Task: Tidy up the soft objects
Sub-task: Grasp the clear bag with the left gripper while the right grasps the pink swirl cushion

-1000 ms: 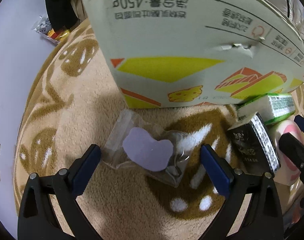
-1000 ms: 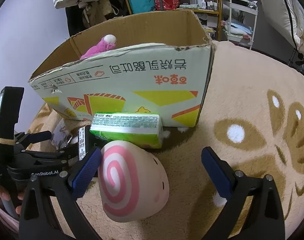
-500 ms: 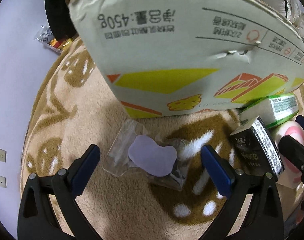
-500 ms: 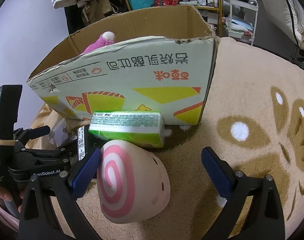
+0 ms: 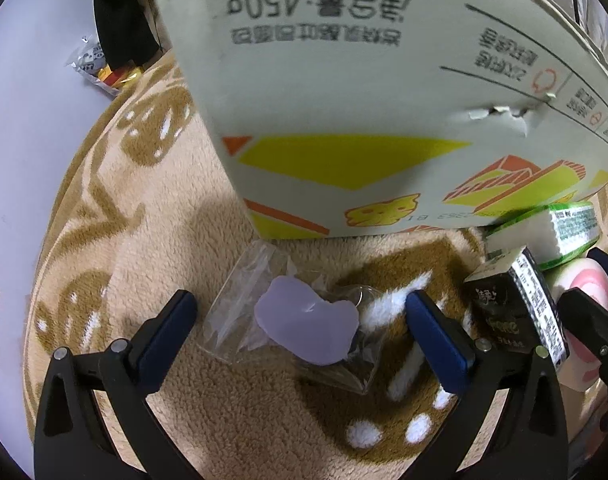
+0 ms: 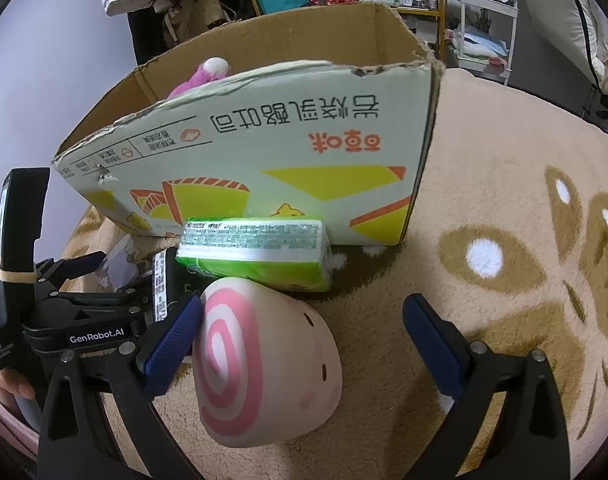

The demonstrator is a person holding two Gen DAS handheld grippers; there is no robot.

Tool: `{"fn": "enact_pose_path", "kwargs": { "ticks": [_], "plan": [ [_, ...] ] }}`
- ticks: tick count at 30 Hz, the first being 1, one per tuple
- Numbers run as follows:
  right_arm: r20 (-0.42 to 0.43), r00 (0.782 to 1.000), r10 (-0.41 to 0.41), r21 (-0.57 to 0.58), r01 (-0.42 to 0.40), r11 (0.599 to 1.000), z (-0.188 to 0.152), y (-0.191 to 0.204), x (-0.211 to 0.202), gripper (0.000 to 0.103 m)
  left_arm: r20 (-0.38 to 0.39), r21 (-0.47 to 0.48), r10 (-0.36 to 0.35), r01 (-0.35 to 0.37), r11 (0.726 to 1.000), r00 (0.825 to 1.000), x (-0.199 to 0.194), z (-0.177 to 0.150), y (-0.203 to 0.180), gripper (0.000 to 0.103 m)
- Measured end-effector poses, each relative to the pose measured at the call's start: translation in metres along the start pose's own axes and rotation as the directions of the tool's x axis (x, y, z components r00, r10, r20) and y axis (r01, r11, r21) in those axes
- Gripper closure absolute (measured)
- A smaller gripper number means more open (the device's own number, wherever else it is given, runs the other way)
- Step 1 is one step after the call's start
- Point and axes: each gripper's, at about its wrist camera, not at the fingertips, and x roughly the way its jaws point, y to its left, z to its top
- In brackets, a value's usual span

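Observation:
A lilac soft piece in a clear plastic bag (image 5: 304, 330) lies on the rug, between the blue pads of my open left gripper (image 5: 299, 328). A cream squishy with a pink swirl (image 6: 259, 364) sits between the fingers of my open right gripper (image 6: 304, 340), close to the left pad. Behind it lie a green tissue pack (image 6: 255, 254) and a black packet (image 5: 516, 312). The cardboard box (image 6: 271, 160) stands at the back with a pink plush (image 6: 201, 76) inside. The left gripper also shows at the left of the right wrist view.
A beige rug with brown patterns (image 6: 504, 240) covers the floor, with open rug to the right of the box. A small snack wrapper (image 5: 99, 64) lies by the wall at the left. Shelves and a white cart (image 6: 484, 20) stand behind the box.
The left gripper pulled back and rose half a second ago, then moved in closer to the bag and box. The right gripper edged slightly nearer the swirl squishy. Both stayed open.

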Motion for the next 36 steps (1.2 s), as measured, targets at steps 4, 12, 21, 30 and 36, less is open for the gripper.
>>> {"fn": "enact_pose_path", "kwargs": {
  "ticks": [4, 12, 21, 30, 36],
  "plan": [
    [-0.011, 1.000, 0.005, -0.010, -0.005, 1.000, -0.001, 0.002, 0.004, 0.000, 0.004, -0.005, -0.017, 0.017, 1.000, 1.000, 0.000, -0.005, 0.001, 0.003],
    [-0.021, 1.000, 0.014, -0.007, -0.014, 1.000, -0.004, 0.007, 0.006, 0.000, 0.021, 0.000, -0.027, 0.027, 1.000, 0.999, -0.007, -0.009, -0.003, 0.016],
    [-0.059, 0.996, 0.068, 0.003, -0.068, 0.998, -0.009, 0.002, 0.007, 0.000, 0.026, -0.002, -0.027, 0.027, 1.000, 0.999, -0.016, -0.012, 0.001, 0.022],
    [-0.076, 0.992, 0.097, 0.025, -0.095, 0.995, -0.015, 0.002, 0.007, 0.031, 0.000, -0.031, -0.011, 0.011, 0.999, 1.000, -0.024, -0.017, 0.006, 0.026],
    [-0.094, 0.986, 0.141, -0.007, -0.142, 0.990, -0.020, 0.011, 0.005, 0.050, -0.007, -0.041, -0.015, 0.014, 0.999, 1.000, -0.036, -0.028, 0.005, 0.030]
  ]
}}
